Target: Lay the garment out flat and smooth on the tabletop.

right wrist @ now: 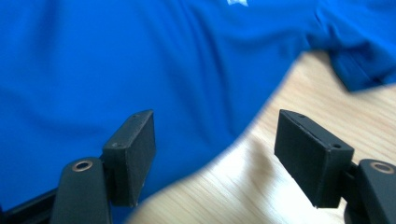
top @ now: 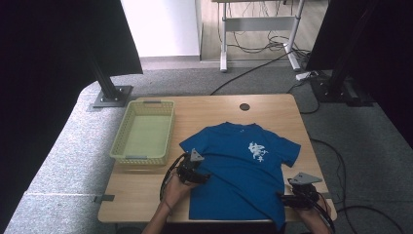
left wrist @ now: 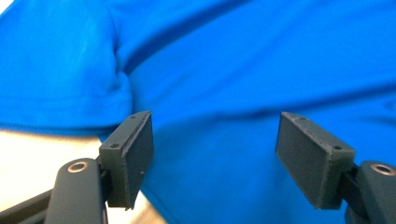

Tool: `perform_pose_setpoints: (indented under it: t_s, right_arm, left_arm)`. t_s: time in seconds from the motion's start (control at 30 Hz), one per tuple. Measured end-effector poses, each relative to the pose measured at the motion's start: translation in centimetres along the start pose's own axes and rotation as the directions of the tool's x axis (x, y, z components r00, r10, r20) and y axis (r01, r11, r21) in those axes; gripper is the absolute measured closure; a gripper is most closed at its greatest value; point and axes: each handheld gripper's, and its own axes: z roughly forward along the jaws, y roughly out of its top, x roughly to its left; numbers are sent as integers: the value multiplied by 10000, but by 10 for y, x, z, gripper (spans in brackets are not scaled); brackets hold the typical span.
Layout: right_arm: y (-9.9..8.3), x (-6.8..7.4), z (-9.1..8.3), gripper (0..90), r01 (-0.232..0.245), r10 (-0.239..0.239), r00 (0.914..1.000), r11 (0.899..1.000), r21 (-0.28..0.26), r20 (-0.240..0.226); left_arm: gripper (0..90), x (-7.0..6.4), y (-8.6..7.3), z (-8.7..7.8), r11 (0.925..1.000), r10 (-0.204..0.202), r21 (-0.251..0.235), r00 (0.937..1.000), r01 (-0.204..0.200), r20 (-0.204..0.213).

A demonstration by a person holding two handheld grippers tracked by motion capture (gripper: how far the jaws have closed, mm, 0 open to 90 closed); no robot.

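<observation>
You are working at a light wooden table (top: pixel 146 195) that stands on grey carpet, with cables trailing across the floor behind it and the legs of another desk farther back. A blue T-shirt (top: pixel 238 170) lies spread flat on the table, collar toward the far edge, a white print on its chest, and its hem hanging slightly over the near edge. To its left, just beside the sleeve, sits a pale green basket (top: pixel 144 131) with nothing in it. A small dark round cap (top: pixel 244 107) is set into the table near the far edge, beyond the collar.

Your left gripper (top: pixel 195 174) rests at the shirt's left side, below the sleeve. In the left gripper view its jaws stand wide apart with only blue cloth (left wrist: pixel 224 93) between and beyond them, the sleeve hem showing at the upper left; nothing is pinched.

Your right gripper (top: pixel 294 195) sits at the shirt's lower right edge near the table's corner. In the right gripper view its jaws are likewise spread, one over the cloth (right wrist: pixel 116 70) and the other over bare wood (right wrist: pixel 289 186), with the shirt's edge running between them, not clamped.
</observation>
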Motion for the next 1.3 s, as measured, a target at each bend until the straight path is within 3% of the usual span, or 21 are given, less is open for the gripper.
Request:
perform_pose_setpoints:
  t_s: [0.1, 0.17, 0.27, 0.37, 0.47, 0.57, 0.67, 0.73, 0.8, 0.97, 1.07, 1.13, 1.2, 1.3]
  right_arm:
    - [-2, -12, 1, 294, -449, 448, 9988, 9990, 45, 217]
    - [1, -18, 1, 297, -452, 438, 9974, 9987, 224, 568]
    - [13, -20, 4, 272, -584, 590, 9977, 9981, -188, 333]
    - [27, -19, 16, 245, -533, 542, 9984, 9973, -497, 163]
    - [42, -25, 33, 212, -631, 641, 9979, 9955, -708, 114]
    - [53, -37, 47, 188, -916, 960, 9945, 9914, -933, 431]
    - [59, -50, 61, 180, -1152, 1194, 9912, 9908, -710, 576]
    - [61, -57, 72, 158, -1175, 1189, 9912, 9927, -270, 586]
    - [62, -67, 78, 153, -1557, 1576, 9865, 9869, -416, 449]
    - [72, -89, 90, 153, -1747, 1772, 9818, 9837, -414, 677]
    - [79, -96, 93, 172, -1696, 1716, 9817, 9850, -306, 829]
    - [83, -93, 87, 171, -1506, 1550, 9836, 9872, -531, 920]
    - [84, -85, 76, 168, -1480, 1535, 9861, 9855, -834, 639]
    - [79, -69, 69, 169, -1330, 1343, 9909, 9882, -757, 121]
  left_arm:
    - [266, -1, -4, -5, 10000, 1, 4, 10000, -1, 14]
    - [263, -1, -5, -7, 10000, 24, -40, 10000, -24, -15]
    - [243, 7, 1, -7, 9986, -336, -425, 9991, 325, -259]
    - [241, 12, 14, 2, 9967, -428, -715, 9980, 394, -461]
    - [225, 19, 23, 16, 9970, -575, -569, 9947, 528, -851]
    - [218, 31, 27, 29, 9942, -1049, -360, 9894, 1017, -1007]
    - [209, 41, 28, 40, 9922, -1245, -202, 9844, 1230, -1243]
    - [204, 46, 31, 42, 9908, -1353, -183, 9820, 1341, -1320]
    - [196, 50, 35, 45, 9909, -1338, -23, 9817, 1347, -1356]
    - [162, 64, 47, 54, 9861, -1614, 128, 9734, 1657, -1626]
    - [189, 65, 49, 51, 9865, -1586, 124, 9705, 1636, -1817]
    - [188, 59, 46, 44, 9890, -1464, -31, 9765, 1478, -1584]
    - [187, 52, 41, 38, 9908, -1355, -217, 9819, 1338, -1320]
    - [180, 45, 35, 36, 9932, -1152, -273, 9864, 1128, -1172]
